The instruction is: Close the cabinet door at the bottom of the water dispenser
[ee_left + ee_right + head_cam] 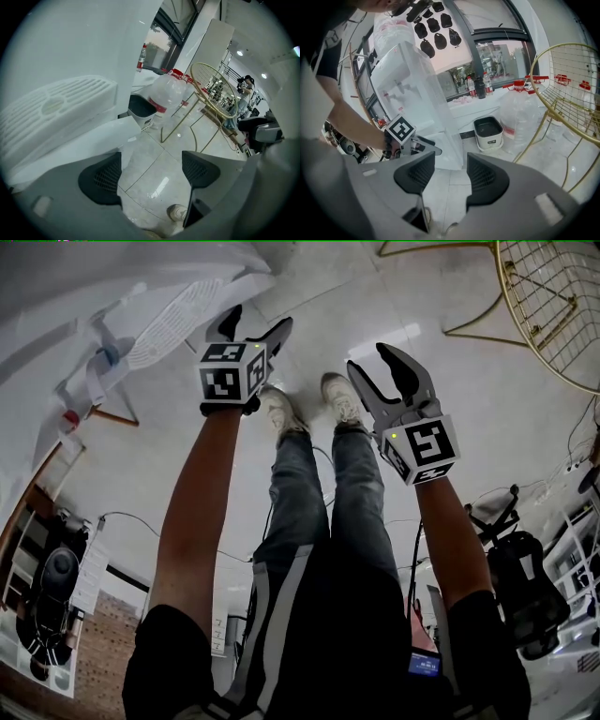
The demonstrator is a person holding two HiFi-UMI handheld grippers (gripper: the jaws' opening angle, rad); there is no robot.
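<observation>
The white water dispenser [410, 89] stands left of centre in the right gripper view, taps on its front. Its ribbed drip grille [173, 329] and a white lower door panel [101, 133] lie just left of my left gripper [255, 324]. That gripper [150, 171] is open, with only floor tiles between its pads. The right gripper view shows its marker cube and jaws [423, 146] close beside the dispenser's lower white panel [447, 150]; whether they touch I cannot tell. My right gripper [373, 360] hangs apart to the right, open over the floor [450, 176], nothing between its pads.
The person's shoes [281, 413] stand on the tiles under the grippers. A gold wire frame [553, 306] is at the right. A dark bucket [488, 132] and clear water bottles [166, 96] sit by the window wall. Cables and equipment [525, 587] lie at the lower right.
</observation>
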